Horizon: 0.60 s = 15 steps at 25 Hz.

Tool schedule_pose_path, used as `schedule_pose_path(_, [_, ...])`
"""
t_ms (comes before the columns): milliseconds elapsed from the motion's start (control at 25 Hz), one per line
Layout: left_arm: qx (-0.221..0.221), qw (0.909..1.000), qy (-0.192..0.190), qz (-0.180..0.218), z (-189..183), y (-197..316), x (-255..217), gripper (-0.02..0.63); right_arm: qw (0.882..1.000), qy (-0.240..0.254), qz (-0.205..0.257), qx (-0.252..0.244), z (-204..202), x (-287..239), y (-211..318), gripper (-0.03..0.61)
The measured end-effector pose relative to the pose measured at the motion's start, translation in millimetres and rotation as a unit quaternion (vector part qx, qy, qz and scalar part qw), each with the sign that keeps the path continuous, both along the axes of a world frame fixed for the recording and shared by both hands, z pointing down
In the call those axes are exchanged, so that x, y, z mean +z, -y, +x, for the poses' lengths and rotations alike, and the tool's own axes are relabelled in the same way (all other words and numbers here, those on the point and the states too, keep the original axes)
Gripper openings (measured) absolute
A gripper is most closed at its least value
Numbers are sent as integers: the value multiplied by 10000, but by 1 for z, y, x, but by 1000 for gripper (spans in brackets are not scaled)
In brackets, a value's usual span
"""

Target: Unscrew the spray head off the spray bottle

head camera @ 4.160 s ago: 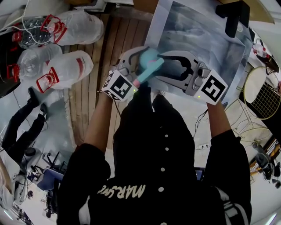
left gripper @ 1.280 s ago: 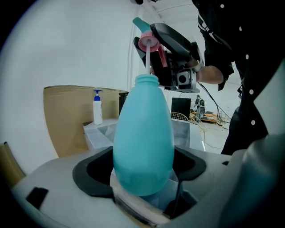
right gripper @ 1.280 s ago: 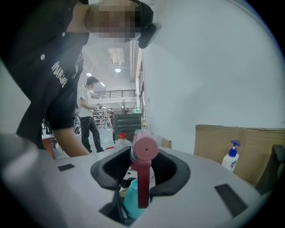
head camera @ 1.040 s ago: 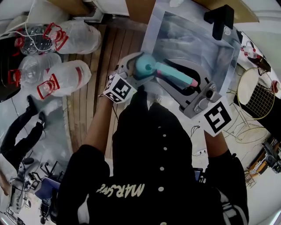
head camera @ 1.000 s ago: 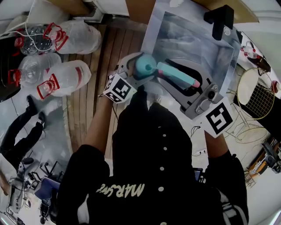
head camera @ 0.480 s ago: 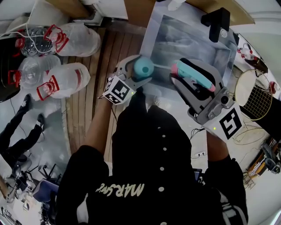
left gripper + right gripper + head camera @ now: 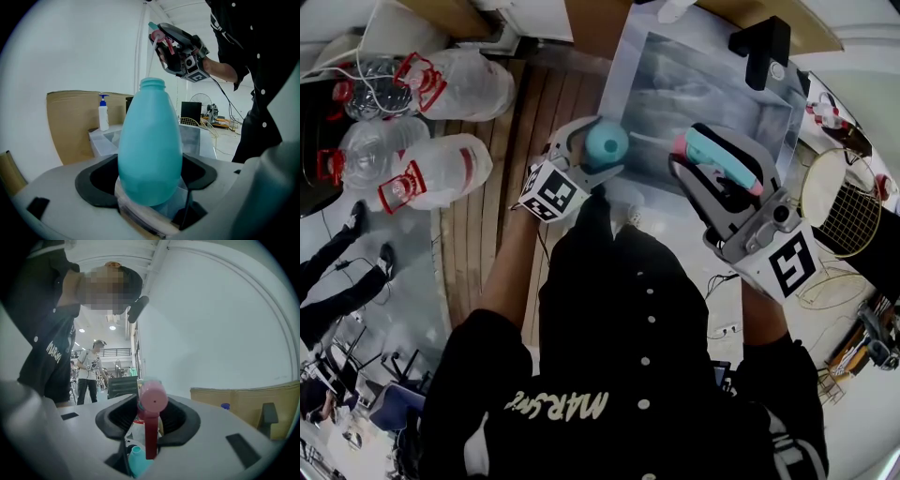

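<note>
The spray bottle [image 7: 150,150] is standing upright with its neck bare in my left gripper [image 7: 151,190], whose jaws are clamping its belly. Further right, my right gripper [image 7: 147,427] is pinching the spray head [image 7: 151,401], well apart from the neck. Unscrewing looks finished; I'm judging that setting both down gently comes next. The bottle is showing no label.

The spray bottle [image 7: 150,154] is smooth matt plastic; the planks [image 7: 471,246] look wooden.

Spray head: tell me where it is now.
Head view, right side: the spray head sits clamped in the right gripper, apart from the blue bottle held by the left gripper.
</note>
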<state>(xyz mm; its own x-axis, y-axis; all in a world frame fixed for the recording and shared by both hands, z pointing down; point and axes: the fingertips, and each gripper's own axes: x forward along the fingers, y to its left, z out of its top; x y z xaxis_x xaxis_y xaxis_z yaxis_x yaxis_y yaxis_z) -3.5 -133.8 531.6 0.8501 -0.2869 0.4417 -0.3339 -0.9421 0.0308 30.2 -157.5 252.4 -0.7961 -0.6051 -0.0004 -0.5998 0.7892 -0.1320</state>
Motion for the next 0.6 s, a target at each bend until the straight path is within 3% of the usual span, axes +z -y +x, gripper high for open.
schedule_pose_path(600, [-171, 9998, -76, 112, -9, -3, -17, 397, 9996, -64, 88, 265, 18, -3, -2, 155])
